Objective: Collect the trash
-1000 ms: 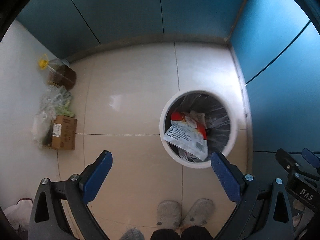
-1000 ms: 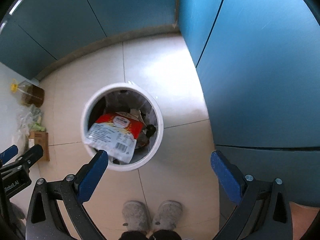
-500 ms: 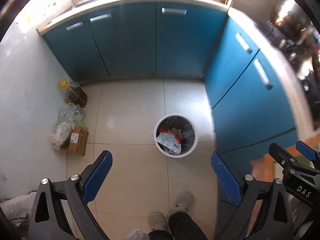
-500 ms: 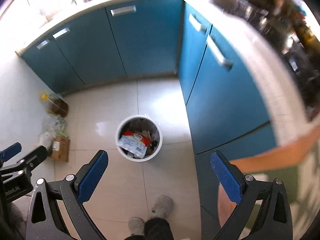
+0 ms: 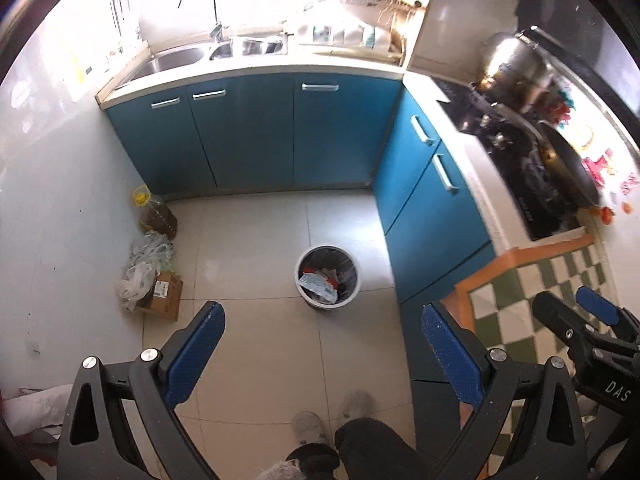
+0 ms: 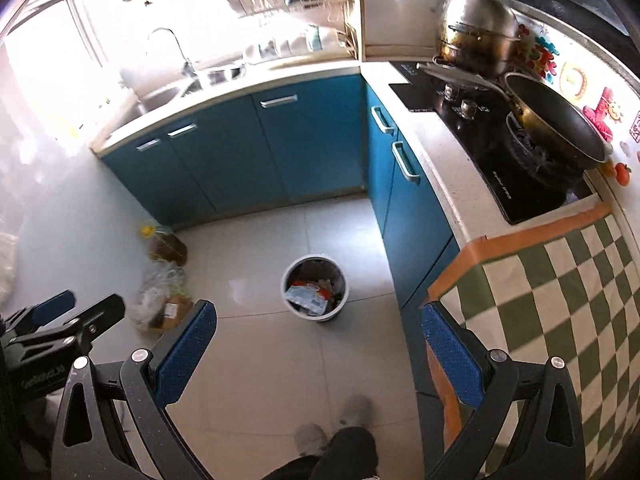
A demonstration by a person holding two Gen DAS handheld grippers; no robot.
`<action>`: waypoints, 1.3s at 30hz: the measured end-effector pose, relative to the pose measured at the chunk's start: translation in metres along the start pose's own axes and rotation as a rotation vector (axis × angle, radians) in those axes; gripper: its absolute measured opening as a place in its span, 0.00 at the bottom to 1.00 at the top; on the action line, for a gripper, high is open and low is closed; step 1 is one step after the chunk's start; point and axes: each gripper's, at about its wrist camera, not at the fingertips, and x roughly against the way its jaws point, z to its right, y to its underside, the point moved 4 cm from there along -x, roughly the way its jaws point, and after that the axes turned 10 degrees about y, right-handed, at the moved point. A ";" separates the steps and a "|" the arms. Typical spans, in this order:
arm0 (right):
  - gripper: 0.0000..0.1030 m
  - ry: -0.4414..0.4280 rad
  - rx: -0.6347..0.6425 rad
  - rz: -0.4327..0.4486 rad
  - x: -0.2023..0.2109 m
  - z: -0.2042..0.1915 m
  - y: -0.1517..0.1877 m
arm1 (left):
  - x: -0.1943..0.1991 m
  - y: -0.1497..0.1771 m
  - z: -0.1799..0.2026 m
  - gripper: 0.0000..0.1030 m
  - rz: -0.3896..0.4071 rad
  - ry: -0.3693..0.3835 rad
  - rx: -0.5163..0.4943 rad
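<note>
Risk: both tools, left tool [image 5: 322, 354] and right tool [image 6: 318, 350], gape wide and empty high above the bin [image 5: 327, 276], so floor bags [image 5: 146, 266] could go uncollected.

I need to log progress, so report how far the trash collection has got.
Done: a red and white printed wrapper lies inside the round white bin with a dark liner on the tile floor. In hand: nothing; the left claw and right claw are both open and empty, high above the floor. Possibly left: crumpled clear plastic bags and a brown cardboard box by the wall, if those count as trash.
</note>
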 end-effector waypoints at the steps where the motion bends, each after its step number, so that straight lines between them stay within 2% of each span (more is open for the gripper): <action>1: 1.00 -0.007 -0.002 0.004 0.008 0.000 0.002 | 0.009 0.002 0.003 0.98 0.006 0.015 0.000; 7: 1.00 -0.114 0.013 0.011 0.055 0.010 0.014 | 0.052 0.013 0.017 0.98 0.032 0.108 0.047; 11: 1.00 -0.166 0.046 0.005 0.071 0.013 0.019 | 0.072 0.021 0.029 0.98 0.071 0.124 0.042; 17: 1.00 -0.226 0.082 -0.018 0.080 0.019 0.030 | 0.084 0.038 0.036 1.00 0.077 0.151 0.050; 28: 1.00 -0.261 0.100 -0.066 0.075 0.028 0.046 | 0.086 0.058 0.039 1.00 0.045 0.157 0.057; 39: 1.00 -0.265 0.111 -0.084 0.071 0.033 0.050 | 0.081 0.061 0.040 1.00 0.021 0.153 0.049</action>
